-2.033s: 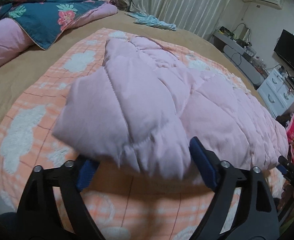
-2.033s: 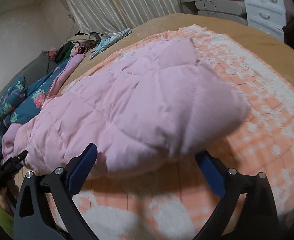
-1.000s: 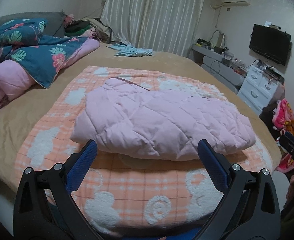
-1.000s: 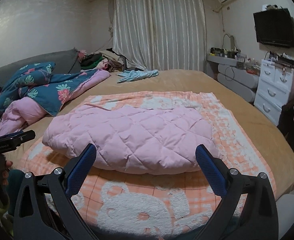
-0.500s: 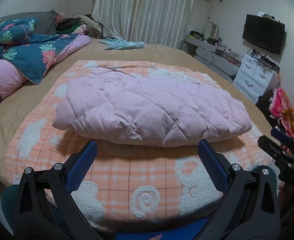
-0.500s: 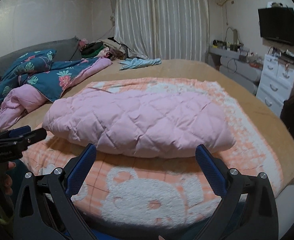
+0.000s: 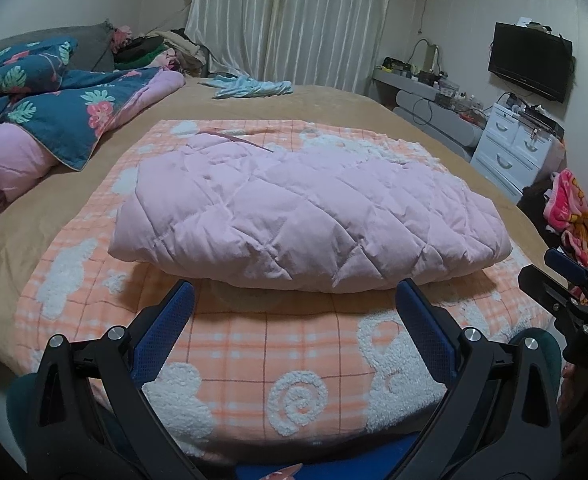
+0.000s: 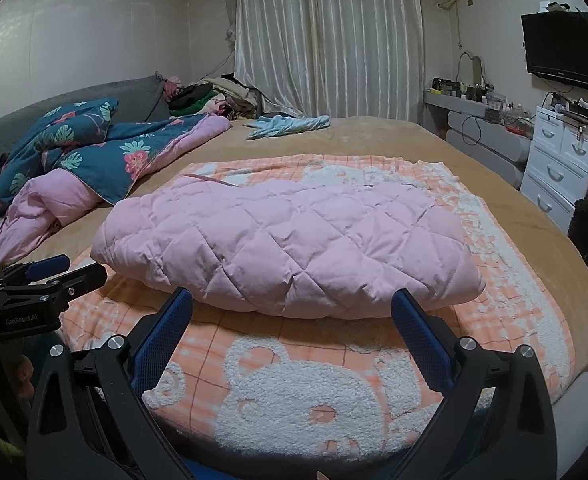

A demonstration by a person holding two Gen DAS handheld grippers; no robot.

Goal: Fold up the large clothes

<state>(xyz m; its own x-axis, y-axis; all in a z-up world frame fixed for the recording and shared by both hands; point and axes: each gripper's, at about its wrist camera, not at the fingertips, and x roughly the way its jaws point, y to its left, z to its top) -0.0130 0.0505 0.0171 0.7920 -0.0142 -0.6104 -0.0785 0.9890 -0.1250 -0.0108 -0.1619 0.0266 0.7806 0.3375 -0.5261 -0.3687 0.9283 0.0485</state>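
Note:
A pink quilted jacket (image 7: 306, 216) lies folded into a thick bundle on the orange-and-white checked blanket (image 7: 277, 344) on the bed; it also shows in the right wrist view (image 8: 289, 248). My left gripper (image 7: 294, 300) is open and empty, held just short of the bundle's near edge. My right gripper (image 8: 291, 304) is open and empty, likewise just short of the near edge. Each gripper shows at the side of the other's view: the right one (image 7: 566, 280) and the left one (image 8: 45, 276).
A blue floral duvet with pink lining (image 8: 93, 160) is heaped at the bed's left. A light blue garment (image 8: 289, 124) lies at the far end. A white drawer unit (image 8: 562, 164), a desk and a wall television (image 8: 562, 52) stand on the right.
Both grippers let go of the jacket and drew back toward the foot of the bed. The jacket dropped and now rests folded on the blanket. Little movement in the last half second.

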